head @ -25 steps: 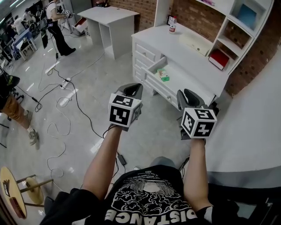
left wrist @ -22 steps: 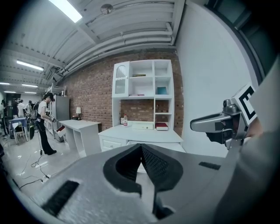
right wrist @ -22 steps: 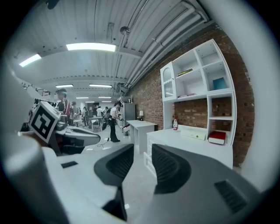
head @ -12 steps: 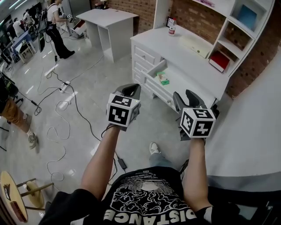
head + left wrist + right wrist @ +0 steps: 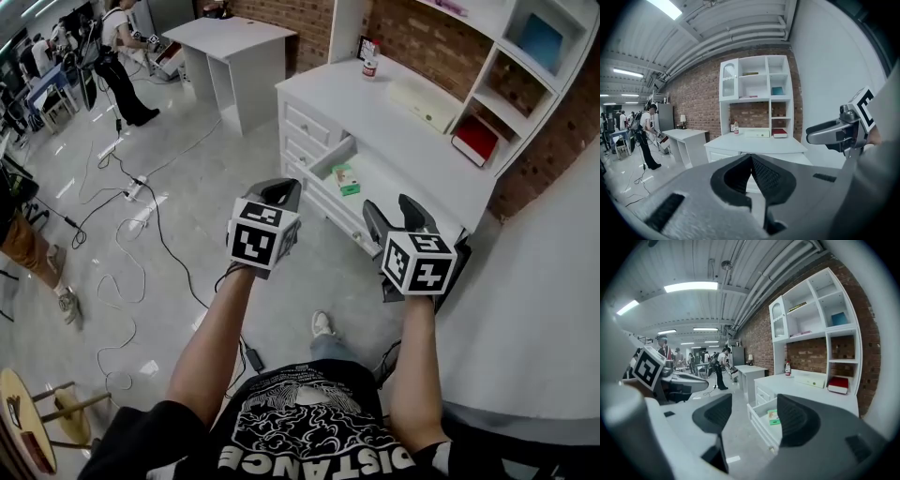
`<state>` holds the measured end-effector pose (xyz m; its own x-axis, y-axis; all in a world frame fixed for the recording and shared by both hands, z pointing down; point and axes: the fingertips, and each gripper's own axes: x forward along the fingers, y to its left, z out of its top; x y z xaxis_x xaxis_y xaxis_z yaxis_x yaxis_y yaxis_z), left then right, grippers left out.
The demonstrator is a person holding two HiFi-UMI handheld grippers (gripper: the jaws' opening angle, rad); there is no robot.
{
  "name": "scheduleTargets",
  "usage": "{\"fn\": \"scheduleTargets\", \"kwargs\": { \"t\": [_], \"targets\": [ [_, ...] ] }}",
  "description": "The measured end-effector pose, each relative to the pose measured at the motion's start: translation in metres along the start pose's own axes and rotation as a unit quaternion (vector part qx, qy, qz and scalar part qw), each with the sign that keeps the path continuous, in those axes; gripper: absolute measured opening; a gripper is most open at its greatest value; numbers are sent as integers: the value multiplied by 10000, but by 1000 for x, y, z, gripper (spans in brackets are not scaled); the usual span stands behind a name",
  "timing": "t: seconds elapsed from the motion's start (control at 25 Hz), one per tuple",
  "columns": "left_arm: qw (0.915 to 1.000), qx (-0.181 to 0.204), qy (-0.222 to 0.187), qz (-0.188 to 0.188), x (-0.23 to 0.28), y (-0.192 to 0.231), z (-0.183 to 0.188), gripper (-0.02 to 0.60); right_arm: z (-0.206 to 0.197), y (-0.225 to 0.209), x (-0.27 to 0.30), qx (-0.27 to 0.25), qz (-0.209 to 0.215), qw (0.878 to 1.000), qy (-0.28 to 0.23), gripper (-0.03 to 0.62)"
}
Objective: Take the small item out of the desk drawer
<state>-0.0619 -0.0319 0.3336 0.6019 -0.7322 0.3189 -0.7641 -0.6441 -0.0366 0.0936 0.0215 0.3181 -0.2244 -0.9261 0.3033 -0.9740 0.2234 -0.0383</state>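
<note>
A white desk [image 5: 394,122] has one drawer [image 5: 375,187] pulled out. A small green item [image 5: 346,178] lies inside it at the left end. Both grippers hang in the air in front of the desk, apart from the drawer. My left gripper [image 5: 278,194] is shut with nothing in it, its pads meeting in the left gripper view [image 5: 751,158]. My right gripper [image 5: 394,217] is nearer the drawer's front and its jaws are opening, with nothing between them. In the right gripper view the drawer [image 5: 761,425] and the green item [image 5: 774,416] show through the gap of that gripper [image 5: 757,417].
The desk top holds a small bottle [image 5: 371,64], a flat white box [image 5: 427,105] and a red book [image 5: 476,141] under a shelf unit. A second white table [image 5: 234,37] stands behind. Cables [image 5: 141,216] trail over the floor at left. A white wall [image 5: 534,281] rises at right.
The right gripper's jaws have spread apart. Both grippers have come a little closer to the desk, and the person's foot has stepped forward below them.
</note>
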Motion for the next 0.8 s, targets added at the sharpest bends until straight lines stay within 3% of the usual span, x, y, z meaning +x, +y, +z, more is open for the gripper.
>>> {"fn": "scheduleTargets", "kwargs": {
  "t": [0.24, 0.36, 0.8],
  "targets": [
    [9997, -144, 171, 118, 58, 17, 7, 9, 2, -39, 52, 16, 166, 9997, 188, 306],
    [9993, -210, 253, 203, 86, 27, 11, 9, 4, -56, 80, 10, 271, 9992, 281, 351],
    [9971, -384, 494, 439, 167, 57, 14, 9, -1, -105, 159, 5, 533, 9961, 702, 374]
  ]
}}
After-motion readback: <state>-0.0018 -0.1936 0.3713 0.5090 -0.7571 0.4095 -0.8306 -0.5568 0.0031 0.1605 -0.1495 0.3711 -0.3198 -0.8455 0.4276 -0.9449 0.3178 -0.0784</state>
